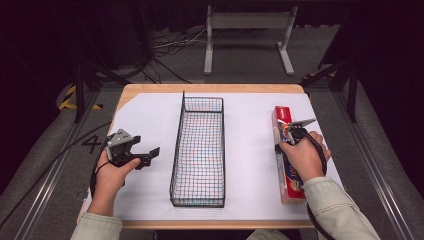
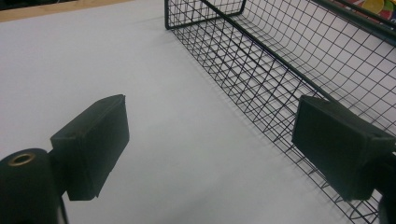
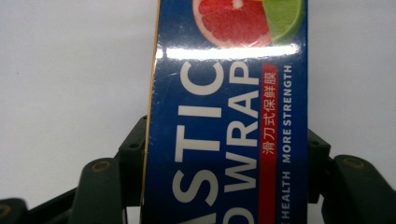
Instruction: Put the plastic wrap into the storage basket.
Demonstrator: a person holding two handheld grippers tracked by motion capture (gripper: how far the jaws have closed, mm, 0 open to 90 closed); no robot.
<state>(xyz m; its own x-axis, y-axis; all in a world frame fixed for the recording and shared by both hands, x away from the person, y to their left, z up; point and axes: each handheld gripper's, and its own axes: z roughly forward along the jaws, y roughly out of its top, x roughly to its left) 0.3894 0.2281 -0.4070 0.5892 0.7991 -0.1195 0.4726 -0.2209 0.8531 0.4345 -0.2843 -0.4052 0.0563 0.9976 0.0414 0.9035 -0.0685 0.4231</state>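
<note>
My left claw (image 1: 150, 156) hovers over the white tabletop (image 1: 250, 130), jaws spread wide, nothing between them. Wire basket (image 1: 198, 150) stands just beside it, mid-tabletop, long axis running away from me. My right claw (image 3: 224, 154) is clamped across the plastic wrap box (image 3: 229, 116), which lies flat right of the basket.

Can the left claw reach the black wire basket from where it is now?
Probably yes. The open left claw hovers beside the long black wire basket, and only bare white table cover lies between them.
</note>
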